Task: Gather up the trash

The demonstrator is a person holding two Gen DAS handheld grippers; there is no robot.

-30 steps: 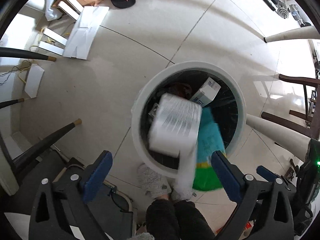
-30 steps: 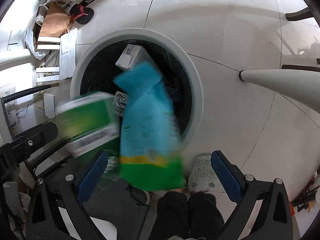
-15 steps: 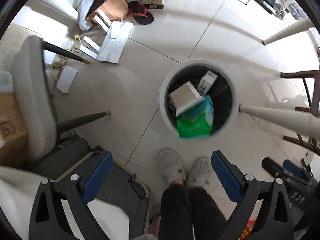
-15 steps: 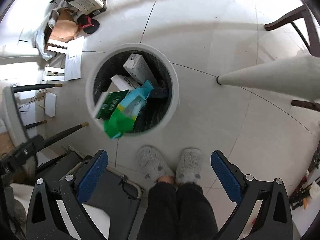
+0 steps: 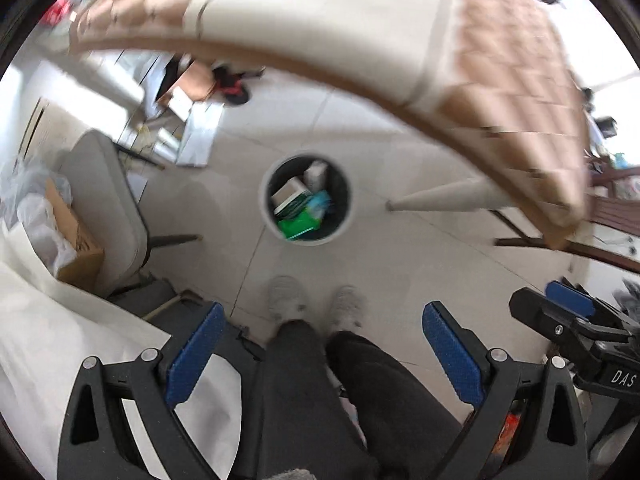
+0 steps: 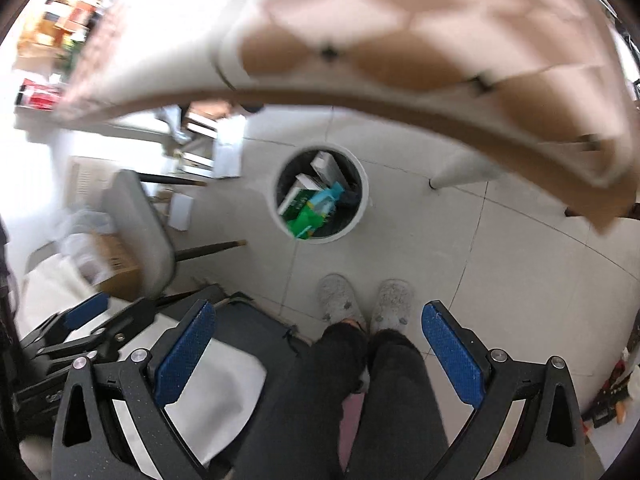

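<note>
Both your left gripper (image 5: 320,354) and right gripper (image 6: 316,354) gape wide and empty above the centre-frame trash bin (image 5: 265,204), where light, crushable cartons (image 6: 302,200) lie, best pinched across flat faces.
</note>
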